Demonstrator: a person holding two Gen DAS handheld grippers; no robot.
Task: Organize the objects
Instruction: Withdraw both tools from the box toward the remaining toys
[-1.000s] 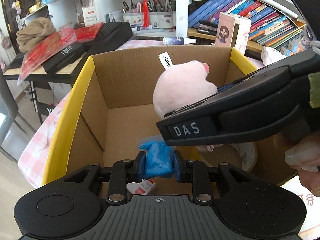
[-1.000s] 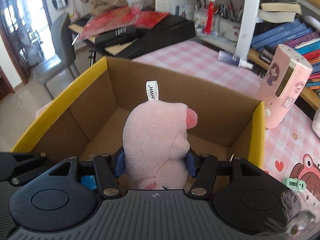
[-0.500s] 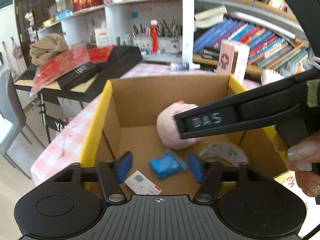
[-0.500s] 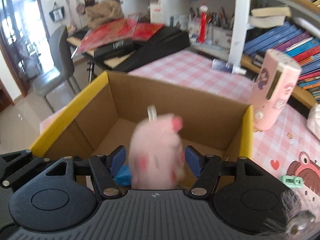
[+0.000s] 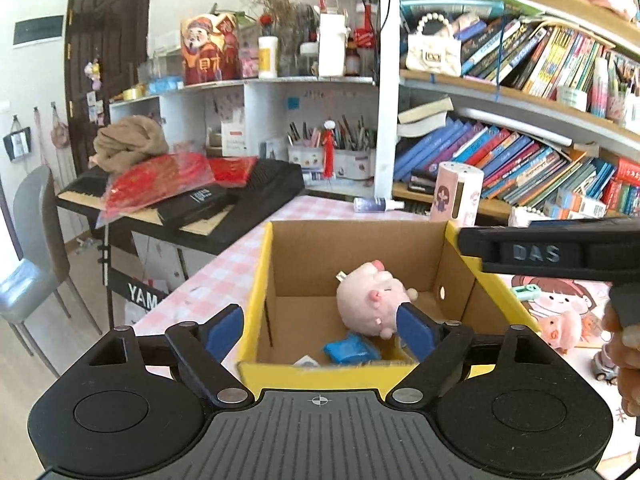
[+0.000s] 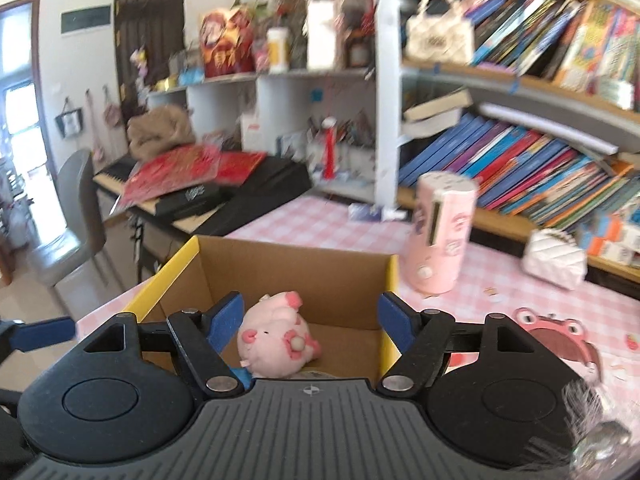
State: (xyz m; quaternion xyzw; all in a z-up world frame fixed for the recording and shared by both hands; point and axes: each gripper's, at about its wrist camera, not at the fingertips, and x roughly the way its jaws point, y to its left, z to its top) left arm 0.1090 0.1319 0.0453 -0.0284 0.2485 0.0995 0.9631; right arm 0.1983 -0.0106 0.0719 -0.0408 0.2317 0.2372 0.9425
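Both your grippers have let go since a second ago: the left gripper [image 5: 318,330] and right gripper [image 6: 310,322] hover released, jaws just opened, nothing between them. The blue packet [image 5: 350,350] lies near in the cardboard box [image 5: 256,292]; the pink pig [image 6: 276,340] rests beyond it.

Pink plush pig [image 5: 372,300] lies on its side inside the yellow-rimmed cardboard box [image 5: 256,292], a crumpled blue packet [image 5: 350,350] just beside it.

Crowded bookshelves [image 5: 520,160], grey chair [image 5: 32,264], dark door [image 5: 108,60]
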